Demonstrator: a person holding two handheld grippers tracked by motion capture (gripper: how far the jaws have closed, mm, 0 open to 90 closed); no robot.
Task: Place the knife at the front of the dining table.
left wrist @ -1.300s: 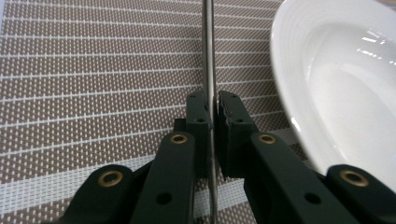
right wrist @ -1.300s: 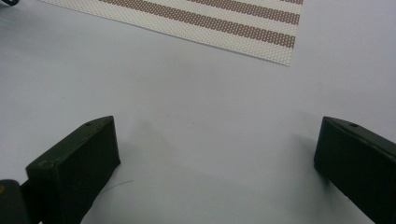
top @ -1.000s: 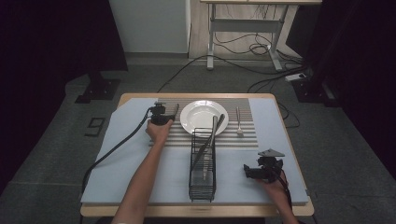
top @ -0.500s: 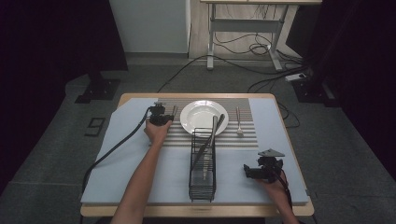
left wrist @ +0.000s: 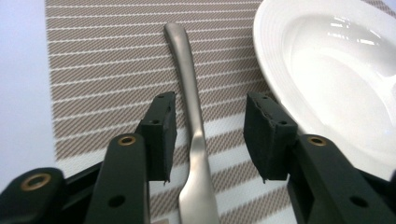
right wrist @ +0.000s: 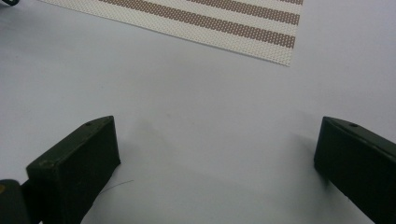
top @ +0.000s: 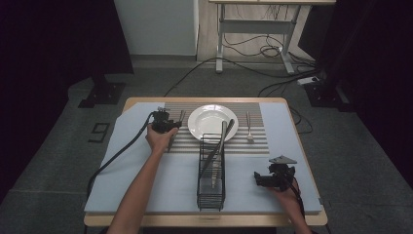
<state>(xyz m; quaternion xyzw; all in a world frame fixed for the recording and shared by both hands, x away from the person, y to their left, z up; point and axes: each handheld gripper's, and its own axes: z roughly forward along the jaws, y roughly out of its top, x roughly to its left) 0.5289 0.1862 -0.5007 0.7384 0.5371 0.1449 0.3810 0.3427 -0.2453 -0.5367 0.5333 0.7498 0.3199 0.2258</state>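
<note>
Left gripper (left wrist: 210, 135) over knife (left wrist: 189, 107)
Jaws just opening, knife between but untouched, lying on striped mat (left wrist: 93, 70) left of plate (left wrist: 336, 70); right gripper (right wrist: 215, 163) open

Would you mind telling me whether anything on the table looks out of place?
One long utensil leans out of the wire rack, its tip over the plate. The knife lies flat on the striped mat, between the open left gripper jaws.

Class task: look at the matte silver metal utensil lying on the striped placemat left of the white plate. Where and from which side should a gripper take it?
Grip the silver utensil's narrow handle from above, jaws straddling its thin sides, since it lies flat.
</note>
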